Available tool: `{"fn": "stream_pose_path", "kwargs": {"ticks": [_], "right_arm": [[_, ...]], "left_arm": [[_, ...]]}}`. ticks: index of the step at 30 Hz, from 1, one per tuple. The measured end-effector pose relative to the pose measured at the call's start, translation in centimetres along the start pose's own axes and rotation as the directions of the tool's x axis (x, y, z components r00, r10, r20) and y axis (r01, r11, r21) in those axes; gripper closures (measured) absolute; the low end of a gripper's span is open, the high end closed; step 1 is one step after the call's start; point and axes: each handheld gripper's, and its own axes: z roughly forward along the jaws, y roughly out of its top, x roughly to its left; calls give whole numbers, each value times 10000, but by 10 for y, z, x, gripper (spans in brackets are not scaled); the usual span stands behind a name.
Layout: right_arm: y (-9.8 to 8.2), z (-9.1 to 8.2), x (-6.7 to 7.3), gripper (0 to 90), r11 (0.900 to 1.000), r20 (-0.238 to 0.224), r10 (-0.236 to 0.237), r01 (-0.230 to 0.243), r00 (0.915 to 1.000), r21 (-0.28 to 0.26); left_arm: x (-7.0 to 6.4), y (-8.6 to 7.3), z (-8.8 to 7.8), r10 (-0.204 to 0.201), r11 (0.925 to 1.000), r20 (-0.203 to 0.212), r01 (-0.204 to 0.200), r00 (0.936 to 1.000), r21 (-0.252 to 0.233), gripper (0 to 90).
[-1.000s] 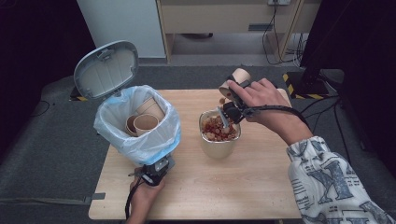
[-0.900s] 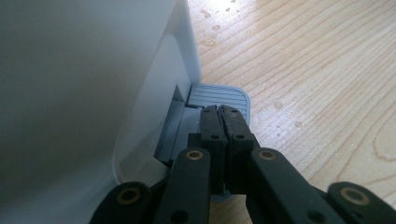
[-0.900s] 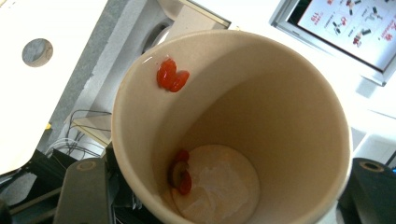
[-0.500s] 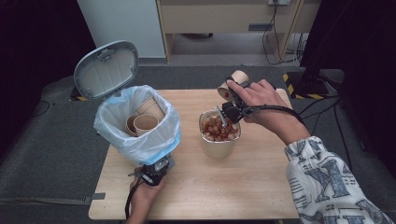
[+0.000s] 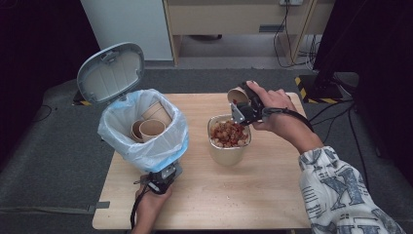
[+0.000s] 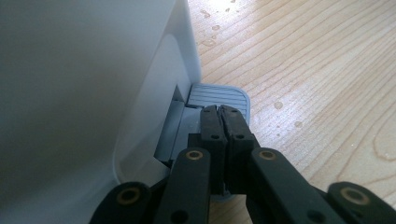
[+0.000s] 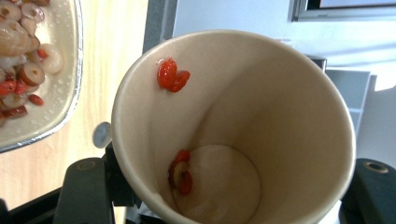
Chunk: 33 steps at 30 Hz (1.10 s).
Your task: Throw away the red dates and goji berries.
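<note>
Paper cup (image 5: 238, 95), held tilted in our right gripper (image 5: 242, 113), jaws clamped on its wall; mouth faces the foil tray (image 5: 229, 151) just below-left. Left gripper (image 6: 223, 122), jaws closed, presses the bin's pedal (image 6: 218, 95); open lined bin (image 5: 146, 146) lies farther left.

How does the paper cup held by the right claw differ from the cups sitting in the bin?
The held cup is tipped on its side above the table, with red fruit bits stuck inside. The bin cups sit mouth-up inside the bag-lined bin and look empty. All are plain tan paper cups.
</note>
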Motion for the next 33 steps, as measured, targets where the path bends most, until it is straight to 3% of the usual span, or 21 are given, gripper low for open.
{"fn": "stream_pose_path", "kwargs": {"ticks": [4, 5, 11, 14, 22, 28, 33], "right_arm": [[-8, 0, 1, 312, 9962, -315, 838, -845, 9960, -228], [-10, 0, 2, 311, 9949, -311, 986, -993, 9946, -200], [-22, 3, 6, 311, 9870, -551, 1592, -1602, 9857, -136], [-29, 3, 6, 311, 9758, -690, 2153, -2174, 9741, -235], [-46, 3, 8, 311, 9486, -933, 3121, -3156, 9454, -247], [-56, 1, 10, 311, 9409, -921, 3360, -3385, 9374, -125], [-62, 1, 13, 311, 9299, -1022, 3644, -3676, 9256, -137]], "left_arm": [[0, 0, 0, -25, 10000, 5, 25, 10000, -3, 875], [1, 0, 0, 143, 9999, -1, -143, 9999, 5, 875], [1, 0, 0, 81, 10000, 6, -81, 10000, 11, 876], [0, 0, 0, 99, 10000, 1, -99, 10000, 10, 875], [1, 0, 0, 145, 9999, -11, -145, 9999, 64, 875], [1, 0, -1, 171, 9998, -14, -170, 9999, 79, 875], [1, 0, -1, 186, 9998, -15, -186, 9998, 95, 875]]}}
